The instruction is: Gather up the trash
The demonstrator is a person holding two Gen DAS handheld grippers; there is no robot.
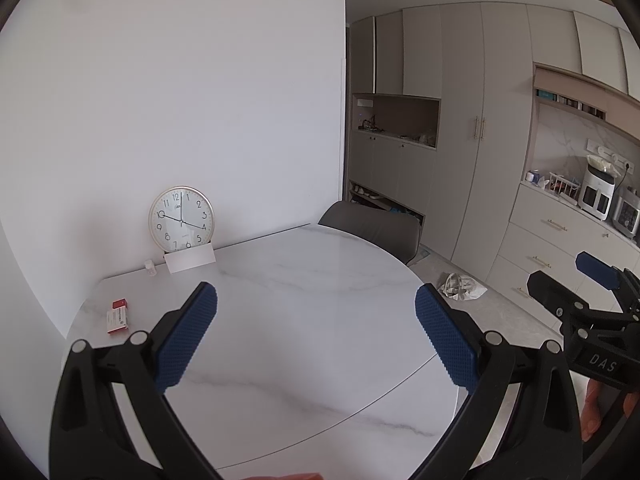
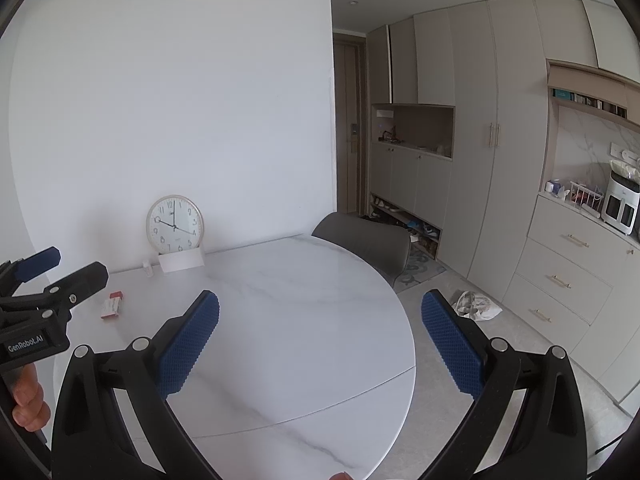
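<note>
1. Two grippers hang side by side over a round white marble table [image 1: 304, 320], the left gripper [image 1: 316, 336] and the right gripper [image 2: 320, 340]; each has its two blue-padded fingers spread wide apart with nothing between them.
2. Two small boxes lie at the far left of the table top: a red-and-white box [image 1: 118, 321] lying flat, and a smaller red box [image 1: 120, 303] just behind it, so close I cannot tell whether they touch.
3. One tiny white bottle [image 1: 149, 267] stands upright near the wall, just left of the card.
4. One round clock [image 1: 181, 219] leans against the white wall at the back of the table, with one white card [image 1: 190, 259] propped in front of its foot.
5. One grey chair [image 1: 372, 228] is tucked in at the far side of the table, only its backrest showing above the edge.
6. One crumpled white bag [image 2: 476, 306] lies on the floor to the right of the table, near the drawers [image 2: 568, 264] and well apart from both grippers; it looks like the only loose litter in the room.
7. One white appliance [image 2: 620, 202] sits on the counter at the far right, next to a wire rack [image 2: 584, 194].
</note>
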